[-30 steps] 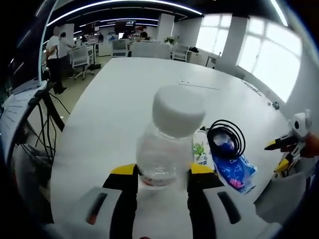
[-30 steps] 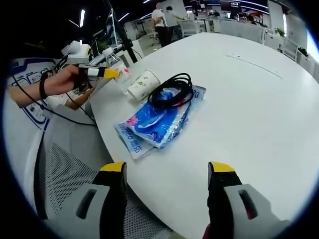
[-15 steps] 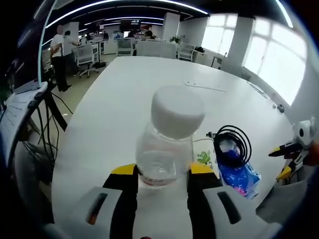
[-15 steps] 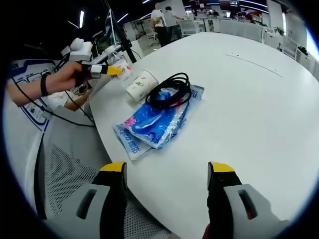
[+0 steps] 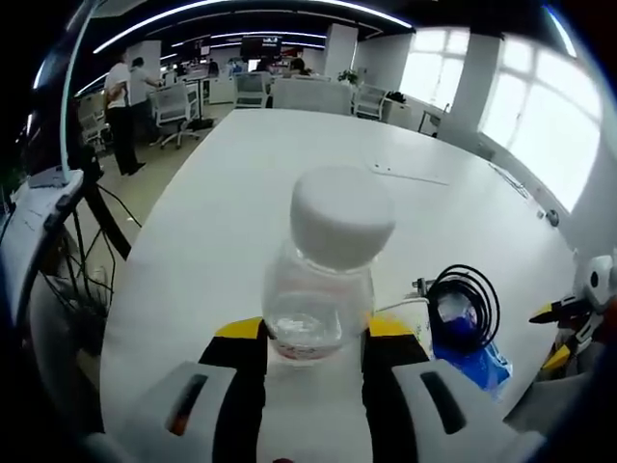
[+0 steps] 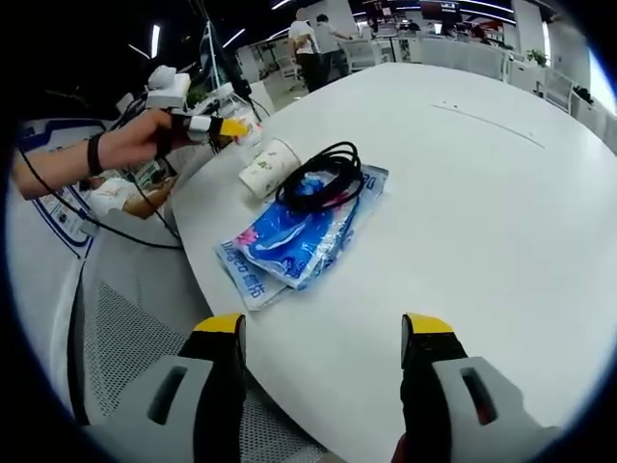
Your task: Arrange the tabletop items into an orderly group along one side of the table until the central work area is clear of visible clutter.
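1. One clear plastic bottle (image 5: 323, 280) with a white cap stands upright between the jaws of the left tool (image 5: 313, 340), which pinches it low on the body; the bottle looks nearly empty, with perhaps a trace of liquid at the bottom, though that is hard to tell.
2. A paper cup (image 6: 267, 166) with a green print lies on its side on the white counter (image 6: 482, 212), its open mouth turned toward the counter's edge; nothing shows inside it.
3. Just beside the cup lies a blue plastic packet (image 6: 299, 236), flat on the counter near the edge, with a coil of black cable (image 6: 321, 177) resting on its upper end.
4. In the right gripper view, a hand (image 6: 145, 145) with a dark wristband holds the left tool out over the counter's edge, close to the cup.
5. The right tool (image 6: 323, 333) hovers above the counter's near edge with its jaws spread wide and nothing between them, pointed toward the packet.
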Demonstrator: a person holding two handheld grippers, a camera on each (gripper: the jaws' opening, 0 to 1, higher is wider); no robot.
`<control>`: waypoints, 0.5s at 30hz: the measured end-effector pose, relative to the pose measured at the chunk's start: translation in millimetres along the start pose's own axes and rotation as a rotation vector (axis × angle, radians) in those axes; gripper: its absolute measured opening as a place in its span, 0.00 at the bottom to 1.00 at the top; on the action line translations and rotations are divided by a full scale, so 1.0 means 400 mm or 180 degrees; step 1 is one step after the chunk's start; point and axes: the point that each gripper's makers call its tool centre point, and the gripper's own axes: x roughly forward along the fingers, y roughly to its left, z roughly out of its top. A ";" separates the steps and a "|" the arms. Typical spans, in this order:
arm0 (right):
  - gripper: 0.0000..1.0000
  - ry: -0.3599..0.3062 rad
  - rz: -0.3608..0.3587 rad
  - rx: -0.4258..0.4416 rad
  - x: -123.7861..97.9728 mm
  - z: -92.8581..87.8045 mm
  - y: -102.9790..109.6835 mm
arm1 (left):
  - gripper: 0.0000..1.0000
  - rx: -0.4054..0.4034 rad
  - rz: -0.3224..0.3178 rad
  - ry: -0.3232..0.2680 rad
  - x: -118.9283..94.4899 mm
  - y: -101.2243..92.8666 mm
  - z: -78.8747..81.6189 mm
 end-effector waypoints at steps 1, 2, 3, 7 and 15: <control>0.64 -0.0003 0.0000 0.0009 0.000 -0.001 -0.002 | 0.37 -0.0005 0.0005 -0.0004 0.003 0.000 0.004; 0.64 -0.0001 -0.0001 0.0016 -0.001 -0.002 -0.004 | 0.37 -0.0009 0.0009 -0.0006 0.007 -0.001 0.009; 0.64 0.0002 -0.0005 0.0016 -0.001 -0.003 -0.005 | 0.37 -0.0011 0.0009 -0.0002 0.011 -0.001 0.013; 0.64 -0.0001 -0.0002 0.0021 -0.003 -0.004 -0.008 | 0.37 -0.0001 0.0005 -0.0004 0.030 0.000 0.033; 0.65 0.0007 0.0017 0.0022 -0.005 -0.011 -0.009 | 0.37 0.0002 0.0006 -0.0010 0.065 -0.002 0.066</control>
